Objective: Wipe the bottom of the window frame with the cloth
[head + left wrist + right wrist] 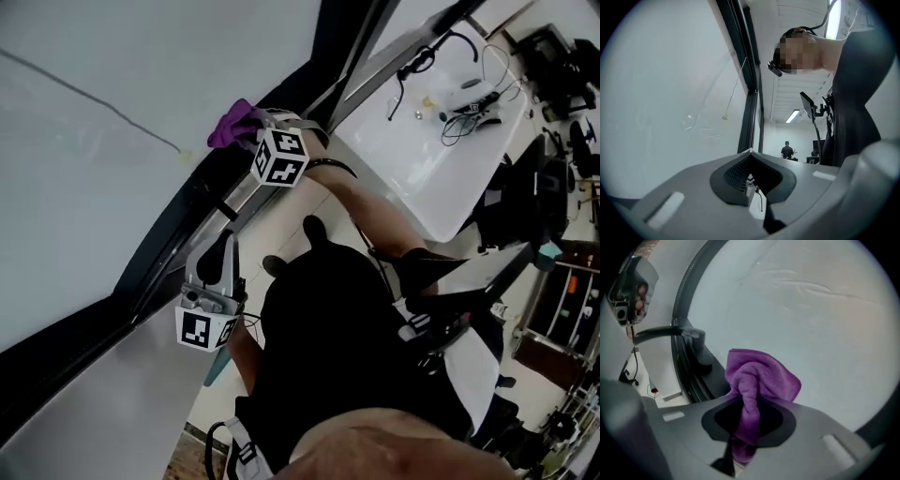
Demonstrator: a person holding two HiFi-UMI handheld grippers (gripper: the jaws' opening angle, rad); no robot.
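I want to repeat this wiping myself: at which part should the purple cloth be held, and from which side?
Hold the cloth at its twisted middle, as the right gripper does, coming from the room side. The loose bunch then sticks out past the fingers toward the window frame, so the cloth probably meets it first.

right claw (749,420): clamped on purple cloth (761,378) | dark frame (701,380) apparently just behind

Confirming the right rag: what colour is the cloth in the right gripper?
Solid purple: the cloth, held by the right gripper, shows best in the right gripper view.
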